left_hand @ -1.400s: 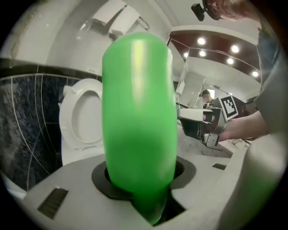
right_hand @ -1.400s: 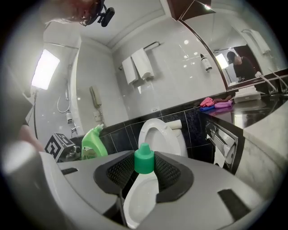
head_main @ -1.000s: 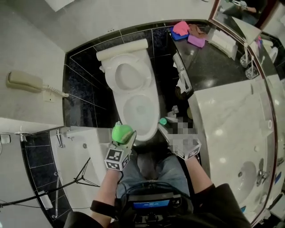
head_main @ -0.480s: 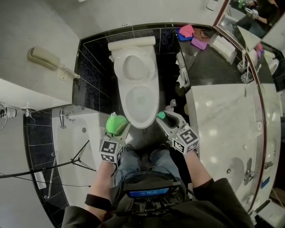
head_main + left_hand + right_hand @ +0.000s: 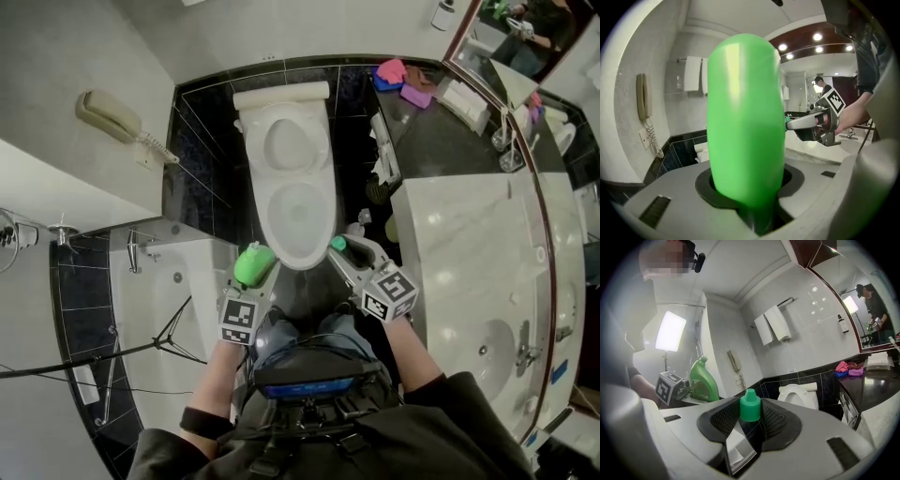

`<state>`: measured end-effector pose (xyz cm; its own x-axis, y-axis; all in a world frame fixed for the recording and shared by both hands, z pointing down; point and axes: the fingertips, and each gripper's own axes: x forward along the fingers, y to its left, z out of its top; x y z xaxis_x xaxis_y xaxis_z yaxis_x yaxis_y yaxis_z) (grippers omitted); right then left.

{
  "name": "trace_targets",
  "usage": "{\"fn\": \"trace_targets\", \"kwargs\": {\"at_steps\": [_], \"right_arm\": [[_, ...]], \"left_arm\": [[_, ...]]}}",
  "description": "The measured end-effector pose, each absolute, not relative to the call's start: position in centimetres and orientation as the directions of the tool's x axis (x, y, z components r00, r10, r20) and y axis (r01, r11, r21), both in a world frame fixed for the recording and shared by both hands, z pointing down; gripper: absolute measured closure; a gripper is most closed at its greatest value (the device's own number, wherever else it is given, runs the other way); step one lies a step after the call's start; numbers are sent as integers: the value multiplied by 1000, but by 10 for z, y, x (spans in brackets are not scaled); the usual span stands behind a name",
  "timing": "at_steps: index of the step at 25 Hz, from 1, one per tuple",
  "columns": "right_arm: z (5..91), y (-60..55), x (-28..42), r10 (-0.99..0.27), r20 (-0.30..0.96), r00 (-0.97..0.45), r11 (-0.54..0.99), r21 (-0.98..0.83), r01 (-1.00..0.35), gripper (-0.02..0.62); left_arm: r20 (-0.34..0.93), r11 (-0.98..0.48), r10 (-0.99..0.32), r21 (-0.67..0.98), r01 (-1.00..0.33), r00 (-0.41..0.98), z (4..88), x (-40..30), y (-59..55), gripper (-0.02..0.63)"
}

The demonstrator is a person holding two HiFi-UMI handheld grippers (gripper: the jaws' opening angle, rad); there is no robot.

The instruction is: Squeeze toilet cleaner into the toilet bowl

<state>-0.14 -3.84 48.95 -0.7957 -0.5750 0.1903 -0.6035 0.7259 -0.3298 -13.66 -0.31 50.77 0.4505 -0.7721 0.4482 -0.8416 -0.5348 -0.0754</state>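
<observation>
now left gripper [image 5: 253, 276] jaws clamp the green bottle [image 5: 745, 122] mid-body, likely soft, slippery plastic; right gripper [image 5: 344, 251] jaws pinch its light cap [image 5: 750, 405]

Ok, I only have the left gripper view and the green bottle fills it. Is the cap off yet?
Observer: Yes. The cap is off the bottle and clamped in the right tool.
Operator: Which way is the bottle's neck pointing?
Observer: Up. In the right gripper view the bottle stands upright in the left tool.
Operator: And is it over the toilet?
Observer: Not yet. In the head view it shows at the near left edge of the bowl, not over the middle.
</observation>
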Motion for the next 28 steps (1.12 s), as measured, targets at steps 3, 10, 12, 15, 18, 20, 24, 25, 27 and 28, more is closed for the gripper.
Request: {"fn": "trace_targets", "kwargs": {"at_steps": [3, 10, 12, 15, 18, 20, 24, 25, 27, 28], "right_arm": [[492, -37, -9, -579, 191, -792, 724, -326, -608, 443], [496, -38, -14, -587, 196, -785, 716, -327, -617, 443], [493, -35, -15, -577, 202, -791, 716, -341, -610, 443], [496, -39, -10, -592, 190, -783, 712, -332, -619, 443], [494, -42, -8, -594, 179, -784, 716, -327, -617, 443], [489, -43, -10, -585, 147, -798, 725, -346, -595, 443], [457, -45, -21, -547, 32, -837, 750, -424, -507, 443], [448, -48, -24, -536, -7, -844, 758, -444, -477, 443], [425, -49, -32, -495, -91, -864, 779, -487, -395, 443], [413, -49, -36, -471, -135, -872, 790, -504, -349, 443]], "left_arm": [[444, -531, -774, -68, -845, 451, 508, -145, -1, 417], [449, -551, -758, -49, -833, 474, 509, -150, 0, 416], [450, -561, -752, -51, -826, 482, 508, -148, 0, 416], [449, -574, -744, -53, -817, 494, 507, -144, -1, 416], [449, -589, -734, -48, -807, 509, 508, -139, 0, 416], [446, -605, -723, -40, -796, 527, 507, -135, 1, 416], [430, -653, -686, -10, -757, 587, 502, -124, 3, 416], [424, -668, -673, 1, -744, 605, 500, -121, 3, 416], [412, -701, -641, 29, -713, 647, 497, -113, 5, 416], [405, -719, -623, 43, -694, 670, 495, -108, 6, 416]]}}
